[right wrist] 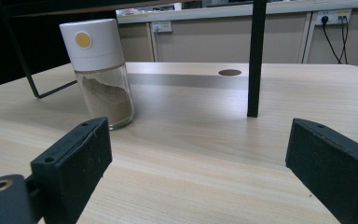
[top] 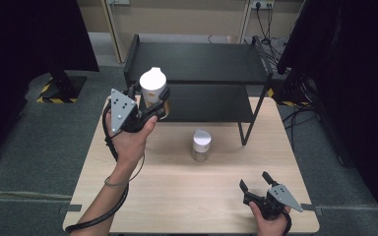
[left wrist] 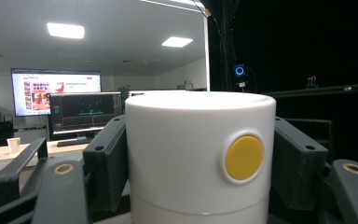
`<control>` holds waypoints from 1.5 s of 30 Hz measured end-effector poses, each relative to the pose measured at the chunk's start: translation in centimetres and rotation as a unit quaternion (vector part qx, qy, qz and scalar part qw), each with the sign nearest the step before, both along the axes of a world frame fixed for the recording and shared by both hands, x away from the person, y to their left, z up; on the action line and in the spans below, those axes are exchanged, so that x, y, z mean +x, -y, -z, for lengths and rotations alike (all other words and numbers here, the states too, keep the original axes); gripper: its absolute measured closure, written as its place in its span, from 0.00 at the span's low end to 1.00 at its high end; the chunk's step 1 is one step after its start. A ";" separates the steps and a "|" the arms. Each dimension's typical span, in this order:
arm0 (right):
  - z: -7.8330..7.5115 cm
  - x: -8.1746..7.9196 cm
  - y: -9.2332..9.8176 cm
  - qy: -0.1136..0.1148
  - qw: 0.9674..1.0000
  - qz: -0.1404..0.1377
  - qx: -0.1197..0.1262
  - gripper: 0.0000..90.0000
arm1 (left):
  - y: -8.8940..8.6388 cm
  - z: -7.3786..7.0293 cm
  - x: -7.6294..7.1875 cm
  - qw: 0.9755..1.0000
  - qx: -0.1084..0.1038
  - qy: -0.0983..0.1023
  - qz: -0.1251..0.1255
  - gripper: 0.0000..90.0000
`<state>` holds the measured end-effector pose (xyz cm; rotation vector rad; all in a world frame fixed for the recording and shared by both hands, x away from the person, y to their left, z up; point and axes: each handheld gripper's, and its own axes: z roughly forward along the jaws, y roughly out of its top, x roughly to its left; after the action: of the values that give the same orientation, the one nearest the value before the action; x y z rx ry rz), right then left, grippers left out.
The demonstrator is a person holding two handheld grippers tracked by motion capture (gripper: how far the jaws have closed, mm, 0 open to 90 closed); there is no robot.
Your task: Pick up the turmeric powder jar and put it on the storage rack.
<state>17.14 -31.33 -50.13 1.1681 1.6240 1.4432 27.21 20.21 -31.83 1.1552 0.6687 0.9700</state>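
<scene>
High view: left gripper [top: 153, 105] squeezes white-capped jar [top: 153, 85] in air at 10 o'clock, near shelf [top: 197, 61]. Might bump shelf edge, slip, drop. Right gripper [top: 255, 181] wide open, holding nothing, low at 5 o'clock.

Ceiling panels [left wrist: 65, 30] glare above the jaws; between them the white jar [left wrist: 200, 154] looms soft-focused, dark surrounds beyond.

floor: grey carpet [top: 34, 162] | furniture: pale wooden table [top: 202, 196], black two-tier shelf [top: 197, 61] over its far edge | wall: beige, sockets [top: 262, 4] | light: ceiling panels [left wrist: 65, 30] on | far desk: monitors [left wrist: 85, 112]
</scene>
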 end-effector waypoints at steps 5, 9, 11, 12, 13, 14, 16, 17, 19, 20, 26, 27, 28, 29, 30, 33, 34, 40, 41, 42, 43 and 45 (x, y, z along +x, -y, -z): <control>0.0 0.0 0.0 0.000 1.000 0.000 0.000 0.08 | 0.2 -0.7 0.3 1.000 -0.004 0.000 0.001 0.34; 0.0 0.0 0.0 0.000 1.000 0.000 0.000 0.08 | 0.2 -1.3 0.6 1.000 -0.009 -0.002 0.001 0.34; 0.0 0.0 0.0 0.000 1.000 0.000 0.001 0.08 | 0.3 -1.7 0.7 1.000 -0.008 -0.001 -0.001 0.34; 0.0 0.0 0.0 -0.001 1.000 0.000 0.001 0.08 | 0.3 -1.8 0.8 1.000 -0.008 -0.001 -0.002 0.34; 0.0 0.0 0.0 -0.001 1.000 0.000 0.001 0.08 | 0.3 -2.0 0.8 1.000 -0.009 -0.001 -0.003 0.34; 0.0 0.0 0.0 0.000 1.000 0.000 0.001 0.08 | 0.3 -2.1 0.8 1.000 -0.009 0.000 -0.004 0.34; 0.0 0.0 0.0 -0.001 1.000 0.000 0.001 0.08 | 0.3 -2.5 0.8 1.000 -0.008 0.001 -0.007 0.34; 0.0 0.0 0.0 -0.001 1.000 0.000 0.000 0.08 | 0.3 -2.7 0.9 1.000 -0.009 0.002 -0.007 0.34; -0.1 0.1 0.0 -0.002 1.000 -0.001 0.000 0.08 | 0.3 -3.1 1.0 1.000 -0.010 0.004 -0.008 0.34; -0.1 0.1 0.0 -0.002 1.000 -0.001 -0.001 0.08 | 0.4 -3.3 1.0 1.000 -0.011 0.006 -0.009 0.34; 0.0 0.1 0.1 -0.002 1.000 0.000 0.004 0.08 | 0.4 -4.4 1.4 1.000 -0.014 0.013 -0.013 0.34; 0.0 0.1 0.1 -0.002 1.000 0.000 0.003 0.08 | 0.4 -4.5 1.4 1.000 -0.015 0.013 -0.013 0.34; 0.0 0.1 0.1 -0.002 1.000 -0.001 0.003 0.08 | 0.4 -4.7 1.5 1.000 -0.015 0.013 -0.014 0.34; 0.0 0.1 0.1 -0.002 1.000 -0.001 0.003 0.08 | 0.4 -4.9 1.6 1.000 -0.015 0.013 -0.015 0.34; 0.0 0.0 0.1 -0.002 1.000 0.000 0.003 0.08 | 0.4 -5.0 1.7 1.000 -0.016 0.013 -0.016 0.34; 0.0 0.0 0.1 -0.002 1.000 0.000 0.004 0.08 | 0.4 -5.4 2.0 1.000 -0.019 0.011 -0.017 0.34; 0.0 0.0 0.1 -0.002 1.000 0.000 0.004 0.08 | 0.4 -5.6 2.1 1.000 -0.018 0.011 -0.017 0.34; 0.0 0.1 0.1 -0.003 1.000 0.000 0.003 0.08 | 0.5 -6.4 2.5 1.000 -0.015 0.012 -0.024 0.34; 0.0 0.1 0.1 -0.002 1.000 0.000 0.003 0.08 | 0.5 -6.5 2.6 1.000 -0.014 0.012 -0.025 0.34; 0.0 0.0 0.1 -0.002 1.000 0.000 0.004 0.08 | 0.6 -6.6 2.6 1.000 -0.013 0.012 -0.026 0.34; 0.0 0.0 0.1 -0.002 1.000 0.000 0.004 0.08 | 0.6 -6.7 2.7 1.000 -0.012 0.012 -0.026 0.34; 0.0 0.0 0.1 -0.002 1.000 0.000 0.004 0.08 | 0.6 -6.9 2.9 1.000 -0.010 0.011 -0.026 0.34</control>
<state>17.18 -31.43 -50.13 1.1761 1.6223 1.4495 30.08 19.58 -24.93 1.1124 0.6925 1.0156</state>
